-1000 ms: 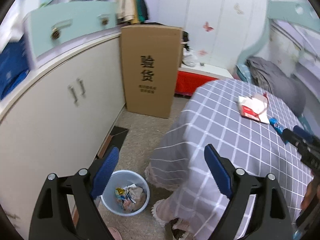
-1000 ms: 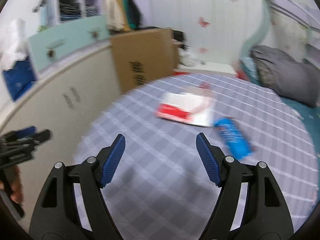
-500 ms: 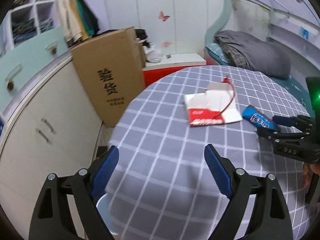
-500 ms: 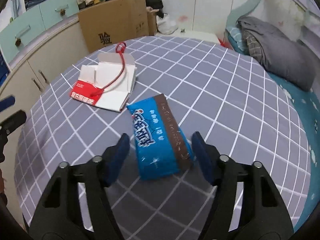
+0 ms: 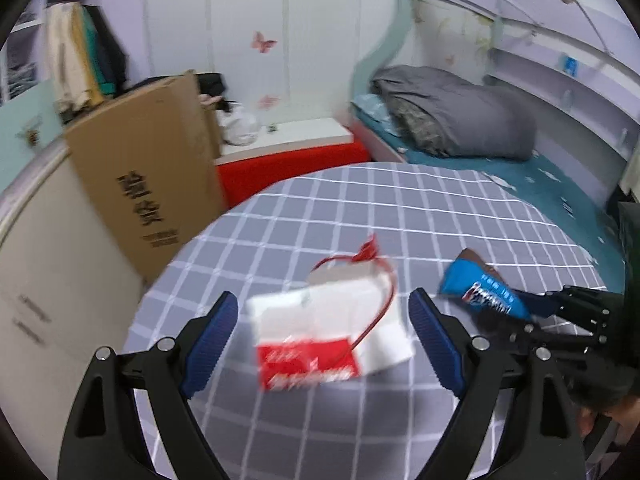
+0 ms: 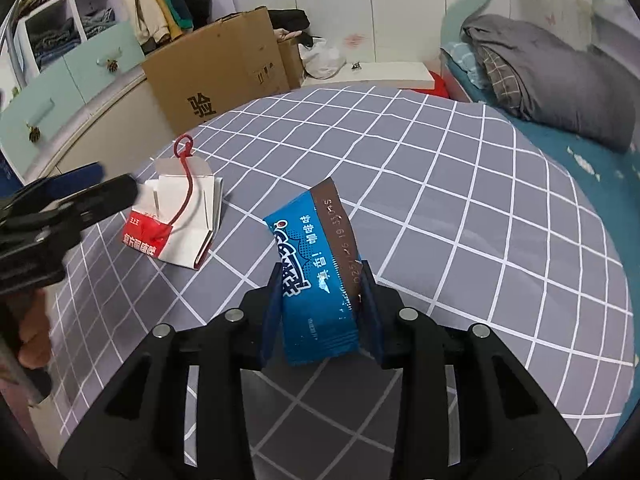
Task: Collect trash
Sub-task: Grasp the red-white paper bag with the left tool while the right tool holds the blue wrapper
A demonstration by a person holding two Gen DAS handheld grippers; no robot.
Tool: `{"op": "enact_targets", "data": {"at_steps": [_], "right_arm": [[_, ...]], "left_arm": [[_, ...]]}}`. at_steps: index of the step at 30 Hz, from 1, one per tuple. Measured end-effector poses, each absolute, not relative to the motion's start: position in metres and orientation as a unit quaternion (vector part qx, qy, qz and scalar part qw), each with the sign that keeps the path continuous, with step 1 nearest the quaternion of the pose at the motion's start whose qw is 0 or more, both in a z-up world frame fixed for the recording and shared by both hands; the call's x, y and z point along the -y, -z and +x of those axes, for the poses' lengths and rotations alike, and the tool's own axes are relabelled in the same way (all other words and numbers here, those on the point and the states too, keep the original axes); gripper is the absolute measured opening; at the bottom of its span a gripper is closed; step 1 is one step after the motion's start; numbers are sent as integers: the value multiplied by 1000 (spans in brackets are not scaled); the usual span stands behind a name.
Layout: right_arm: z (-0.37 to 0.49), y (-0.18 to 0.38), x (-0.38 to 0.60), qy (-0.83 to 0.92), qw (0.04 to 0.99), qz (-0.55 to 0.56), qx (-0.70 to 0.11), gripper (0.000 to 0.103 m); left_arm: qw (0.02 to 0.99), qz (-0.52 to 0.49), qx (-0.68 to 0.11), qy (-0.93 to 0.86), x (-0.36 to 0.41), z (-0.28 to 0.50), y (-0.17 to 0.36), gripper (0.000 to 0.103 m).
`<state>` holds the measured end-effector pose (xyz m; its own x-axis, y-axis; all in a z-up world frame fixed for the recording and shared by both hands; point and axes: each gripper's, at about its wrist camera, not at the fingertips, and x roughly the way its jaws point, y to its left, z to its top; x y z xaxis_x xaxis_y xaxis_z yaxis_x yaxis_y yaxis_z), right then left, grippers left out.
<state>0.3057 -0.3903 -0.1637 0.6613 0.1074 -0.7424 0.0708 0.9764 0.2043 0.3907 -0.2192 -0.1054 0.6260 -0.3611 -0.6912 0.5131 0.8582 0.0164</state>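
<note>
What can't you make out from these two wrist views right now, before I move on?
- Trash bin: in neither view.
- Red and white carton: motion-blurred in the left wrist view, print unreadable; the left gripper is open before it, contact unclear.
- Blue snack wrapper: its lower end sits behind the right gripper fingers.
- Checked tablecloth: its near edge is cut off by the gripper bodies.

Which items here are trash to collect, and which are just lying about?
Job items:
blue snack wrapper, clamped in the right hand-held gripper
flattened red-and-white carton, on the table

Just there:
cardboard box
grey bedding
hanging clothes
</note>
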Motion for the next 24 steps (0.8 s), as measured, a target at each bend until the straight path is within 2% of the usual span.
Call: {"op": "enact_targets", "data": {"at_steps": [14,17,19,24], "right_arm": [[301,158,391,-9,912,103,-397,35],[298,156,389,-4,915,97,-391,35],[298,154,389,-2,916,98,-389,35],[295,152,385,6,920,87,-383,35]], "left_arm": [[852,188,-357,334,268,426,132,85],[845,221,-346,343,275,418,135,77],[840,232,-347,348,274,413,136,63],[834,239,-350,353,269,407,137,62]]}}
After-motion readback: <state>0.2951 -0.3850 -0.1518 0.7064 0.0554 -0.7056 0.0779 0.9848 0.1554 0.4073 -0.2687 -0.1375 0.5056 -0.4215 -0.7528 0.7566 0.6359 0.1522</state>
